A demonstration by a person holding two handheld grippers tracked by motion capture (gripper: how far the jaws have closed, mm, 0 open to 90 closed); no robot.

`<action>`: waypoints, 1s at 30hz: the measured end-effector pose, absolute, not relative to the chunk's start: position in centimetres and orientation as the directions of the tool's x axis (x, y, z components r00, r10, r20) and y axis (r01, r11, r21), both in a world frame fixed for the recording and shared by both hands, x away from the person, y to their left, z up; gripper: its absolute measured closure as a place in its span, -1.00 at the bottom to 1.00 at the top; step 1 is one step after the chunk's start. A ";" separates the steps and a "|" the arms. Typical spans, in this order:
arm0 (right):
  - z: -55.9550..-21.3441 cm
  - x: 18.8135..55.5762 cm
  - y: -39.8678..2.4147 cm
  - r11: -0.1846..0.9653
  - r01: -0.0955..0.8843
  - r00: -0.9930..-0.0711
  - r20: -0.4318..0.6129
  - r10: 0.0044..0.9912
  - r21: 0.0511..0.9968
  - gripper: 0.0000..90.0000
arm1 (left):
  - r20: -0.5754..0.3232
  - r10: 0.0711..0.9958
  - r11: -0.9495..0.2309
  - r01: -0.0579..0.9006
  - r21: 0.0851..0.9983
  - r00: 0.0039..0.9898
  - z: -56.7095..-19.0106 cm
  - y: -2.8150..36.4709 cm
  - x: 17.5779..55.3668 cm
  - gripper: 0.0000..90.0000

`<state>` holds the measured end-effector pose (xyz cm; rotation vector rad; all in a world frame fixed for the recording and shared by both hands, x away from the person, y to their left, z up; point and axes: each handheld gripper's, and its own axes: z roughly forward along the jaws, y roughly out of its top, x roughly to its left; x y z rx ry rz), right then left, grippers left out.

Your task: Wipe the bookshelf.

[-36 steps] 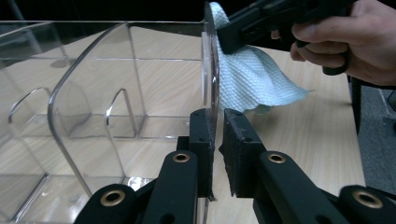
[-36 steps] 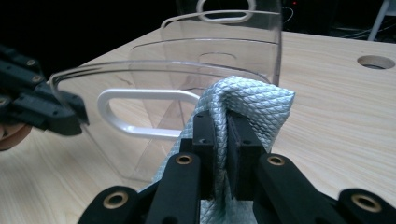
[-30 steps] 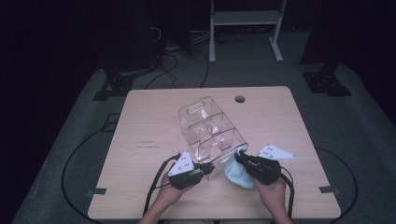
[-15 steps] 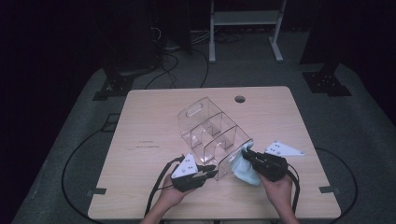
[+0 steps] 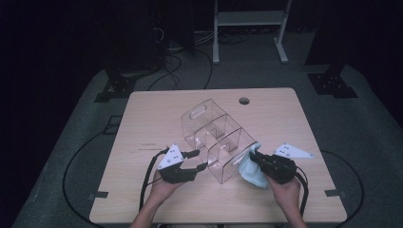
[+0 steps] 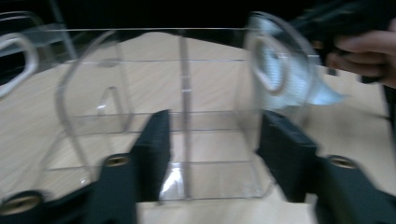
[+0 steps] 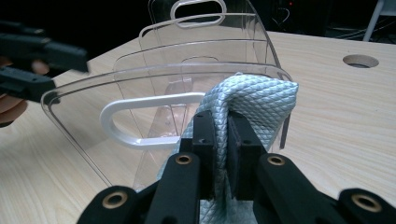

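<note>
Fingers (image 5: pixel 196 153) of the left gripper (image 5: pixel 196 159) have just been spreading, released beside the clear organizer (image 5: pixel 216 137) at mid-desk (image 5: pixel 152 118); at right, the right gripper (image 5: pixel 254 158) clenches a pale blue cloth (image 5: pixel 251 172) against the organizer's end wall.

Tables you work at: one wooden table (image 5: pixel 142 118), with one round hole (image 5: pixel 244 100) in its top.
Clear organizers in front of you: one organizer (image 5: pixel 216 137).
Cloths you hold: one light blue cloth (image 5: pixel 250 170).
Grippers in your hands: two, the left gripper (image 5: pixel 197 160) and the right gripper (image 5: pixel 253 157).
</note>
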<state>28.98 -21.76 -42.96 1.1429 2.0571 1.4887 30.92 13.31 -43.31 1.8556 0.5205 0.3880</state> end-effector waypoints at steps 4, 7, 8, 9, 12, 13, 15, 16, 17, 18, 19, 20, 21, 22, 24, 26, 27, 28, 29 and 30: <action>-43.0 29.0 -21.9 0.119 0.402 -0.612 0.170 0.772 0.908 0.84 | 0.029 0.570 -0.292 0.169 0.941 0.821 -43.8 13.3 32.0 -0.42; -43.0 29.0 -21.9 0.123 0.400 -0.617 0.168 0.768 0.908 0.83 | 0.021 0.583 -0.286 0.180 0.941 0.813 -44.0 13.3 32.7 -0.59; -43.1 29.0 -21.8 0.123 0.402 -0.618 0.170 0.768 0.907 0.84 | 0.020 0.586 -0.287 0.185 0.940 0.810 -44.0 13.2 33.1 -0.61; -43.1 29.1 -21.8 0.126 0.401 -0.620 0.168 0.767 0.907 0.84 | 0.016 0.591 -0.284 0.189 0.940 0.807 -44.1 13.1 33.4 -0.65; -43.1 29.1 -21.9 0.124 0.400 -0.622 0.170 0.764 0.908 0.84 | 0.005 0.595 -0.283 0.204 0.937 0.804 -44.4 12.8 34.2 -0.77; -43.1 29.1 -21.9 0.124 0.399 -0.624 0.170 0.763 0.908 0.83 | 0.009 0.596 -0.288 0.203 0.936 0.803 -44.5 12.7 34.4 -0.78; -43.1 29.1 -22.0 0.125 0.399 -0.625 0.169 0.762 0.908 0.83 | 0.017 0.603 -0.294 0.202 0.934 0.798 -44.7 12.5 34.8 -0.81; -43.2 29.1 -22.0 0.125 0.401 -0.626 0.171 0.761 0.908 0.84 | 0.018 0.608 -0.291 0.202 0.935 0.794 -44.8 12.5 35.1 -0.82; -43.2 29.1 -22.0 0.127 0.400 -0.627 0.170 0.760 0.908 0.84 | 0.015 0.616 -0.283 0.204 0.937 0.788 -44.9 12.6 35.3 -0.82; -43.2 29.1 -22.0 0.127 0.400 -0.627 0.170 0.760 0.908 0.84 | 0.015 0.616 -0.283 0.204 0.937 0.788 -44.9 12.6 35.3 -0.82; -43.2 29.1 -22.0 0.129 0.398 -0.629 0.168 0.759 0.908 0.83 | 0.015 0.619 -0.282 0.205 0.937 0.785 -45.0 12.6 35.5 -0.82; -43.2 29.1 -22.0 0.130 0.398 -0.630 0.168 0.758 0.908 0.83 | 0.011 0.618 -0.280 0.207 0.938 0.786 -45.1 12.6 35.6 -0.84; -43.2 29.2 -22.0 0.130 0.398 -0.630 0.168 0.758 0.908 0.84 | 0.008 0.615 -0.278 0.208 0.938 0.788 -45.1 12.6 35.7 -0.86; -43.2 29.2 -22.0 0.130 0.398 -0.630 0.168 0.758 0.908 0.84 | 0.009 0.613 -0.280 0.207 0.938 0.790 -45.2 12.6 35.7 -0.86; -43.2 29.3 -22.0 0.130 0.399 -0.631 0.169 0.757 0.908 0.83 | 0.006 0.608 -0.279 0.207 0.938 0.794 -45.3 12.5 35.8 -0.86; -43.2 29.3 -22.1 0.130 0.399 -0.632 0.170 0.756 0.908 0.83 | 0.002 0.602 -0.275 0.205 0.939 0.798 -45.4 12.5 36.0 -0.86; -43.2 29.3 -22.1 0.131 0.400 -0.632 0.169 0.756 0.907 0.83 | -0.001 0.600 -0.270 0.204 0.941 0.800 -45.4 12.4 36.1 -0.86; -43.2 29.3 -22.1 0.134 0.398 -0.634 0.167 0.756 0.908 0.83 | -0.006 0.599 -0.266 0.205 0.942 0.801 -45.5 12.4 36.1 -0.86; -43.2 29.3 -22.1 0.134 0.399 -0.634 0.167 0.755 0.907 0.83 | -0.011 0.593 -0.265 0.208 0.942 0.805 -45.5 12.3 36.3 -0.86; -43.2 29.3 -22.1 0.133 0.398 -0.635 0.168 0.754 0.908 0.83 | -0.014 0.590 -0.273 0.216 0.938 0.808 -45.5 12.2 36.5 -0.86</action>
